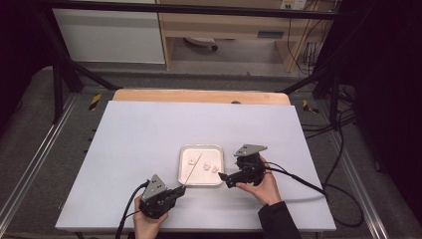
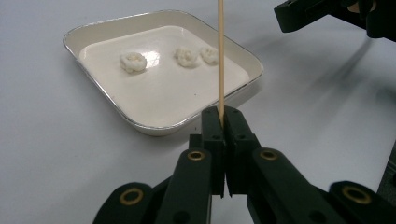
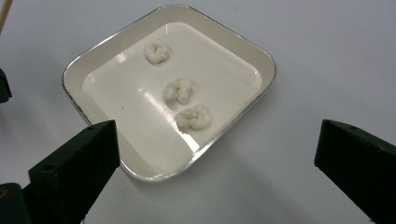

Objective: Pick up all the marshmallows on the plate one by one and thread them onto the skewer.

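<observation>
White tabletop (image 1: 149,149) on a wooden board, dark floor and frame rails around, a pale cabinet and loose cables at 12 o'clock. In the high view, both hands at the near edge, a shallow cream tray (image 1: 185,175) between them: left gripper (image 1: 180,190) at the tray's 7 o'clock, right gripper (image 1: 222,176) at its 4 o'clock. From the left gripper view, jaws pressed together on a thin wooden skewer (image 2: 221,56), pinched at its lower end and rising over the tray (image 2: 88,30). From the right gripper view, jaws spread wide, right gripper (image 3: 217,154) above the tray's near corner, nothing between. Three small white puffy lumps (image 3: 178,90) in the tray, lined up, apart from each other, knobbly like popcorn.
</observation>
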Action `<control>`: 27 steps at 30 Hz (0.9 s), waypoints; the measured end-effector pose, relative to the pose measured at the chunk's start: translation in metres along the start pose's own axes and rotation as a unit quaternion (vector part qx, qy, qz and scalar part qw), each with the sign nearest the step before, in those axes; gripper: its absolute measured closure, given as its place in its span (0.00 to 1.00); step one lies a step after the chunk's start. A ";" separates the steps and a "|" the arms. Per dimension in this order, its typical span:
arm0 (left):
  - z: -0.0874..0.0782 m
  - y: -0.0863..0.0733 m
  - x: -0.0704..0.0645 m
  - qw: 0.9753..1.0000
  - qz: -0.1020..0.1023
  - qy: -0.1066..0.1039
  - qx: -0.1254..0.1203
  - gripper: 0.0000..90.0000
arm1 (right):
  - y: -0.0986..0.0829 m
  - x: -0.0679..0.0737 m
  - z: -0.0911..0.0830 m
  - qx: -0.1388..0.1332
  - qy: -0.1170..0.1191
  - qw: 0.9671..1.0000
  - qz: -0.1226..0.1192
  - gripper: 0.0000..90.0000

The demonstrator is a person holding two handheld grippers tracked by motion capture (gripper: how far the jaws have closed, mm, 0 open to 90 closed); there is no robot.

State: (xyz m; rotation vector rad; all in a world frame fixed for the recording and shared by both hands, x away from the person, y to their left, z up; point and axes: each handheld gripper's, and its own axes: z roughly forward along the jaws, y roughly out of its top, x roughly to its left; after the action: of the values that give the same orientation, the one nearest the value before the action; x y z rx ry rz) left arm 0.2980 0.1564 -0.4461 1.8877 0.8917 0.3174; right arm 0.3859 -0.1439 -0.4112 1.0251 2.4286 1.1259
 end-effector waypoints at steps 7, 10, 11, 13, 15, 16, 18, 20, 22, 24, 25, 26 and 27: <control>-0.001 -0.005 0.000 1.000 0.003 -0.004 0.004 0.98 | 0.012 0.005 0.012 -0.006 -0.001 1.000 -0.002 0.02; -0.001 -0.007 0.000 1.000 0.002 -0.005 0.005 0.98 | 0.015 0.007 0.018 -0.009 0.004 1.000 -0.002 0.03; -0.001 -0.007 0.000 1.000 0.002 -0.004 0.005 0.98 | 0.015 0.007 0.020 -0.011 0.007 1.000 -0.001 0.04; -0.001 -0.007 0.000 1.000 0.002 -0.004 0.005 0.98 | 0.016 0.007 0.022 -0.012 0.008 1.000 0.000 0.05; 0.000 -0.008 0.000 1.000 0.001 -0.004 0.005 0.98 | 0.017 0.009 0.027 -0.010 0.011 1.000 -0.007 0.08; 0.000 -0.009 0.000 1.000 -0.001 -0.004 0.005 0.98 | 0.017 0.010 0.031 -0.006 0.019 1.000 -0.013 0.11; 0.000 -0.009 -0.001 1.000 -0.001 -0.005 0.003 0.98 | 0.018 0.011 0.036 -0.004 0.027 0.999 -0.019 0.14; 0.000 -0.009 -0.001 1.000 0.000 -0.005 0.002 0.98 | 0.018 0.012 0.039 -0.002 0.030 0.999 -0.023 0.16; 0.000 -0.009 0.000 1.000 -0.002 -0.003 0.003 0.98 | 0.017 0.011 0.047 0.008 0.043 0.999 -0.026 0.24; 0.001 -0.009 0.000 1.000 -0.003 -0.002 0.004 0.98 | 0.016 0.010 0.050 0.013 0.046 0.999 -0.024 0.29; 0.001 -0.009 0.000 1.000 -0.003 -0.003 0.004 0.98 | 0.016 0.010 0.051 0.014 0.048 0.998 -0.026 0.32; 0.001 -0.009 0.000 1.000 -0.003 -0.004 0.003 0.98 | 0.015 0.010 0.052 0.017 0.049 0.998 -0.029 0.35; 0.001 -0.009 0.000 1.000 -0.002 -0.004 0.004 0.98 | 0.015 0.010 0.054 0.020 0.049 0.998 -0.031 0.37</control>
State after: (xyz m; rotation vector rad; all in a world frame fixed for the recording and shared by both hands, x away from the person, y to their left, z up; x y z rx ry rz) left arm 0.2947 0.1579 -0.4540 1.8929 0.8921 0.3048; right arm 0.4128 -0.1003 -0.4352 0.9191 2.5516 1.1361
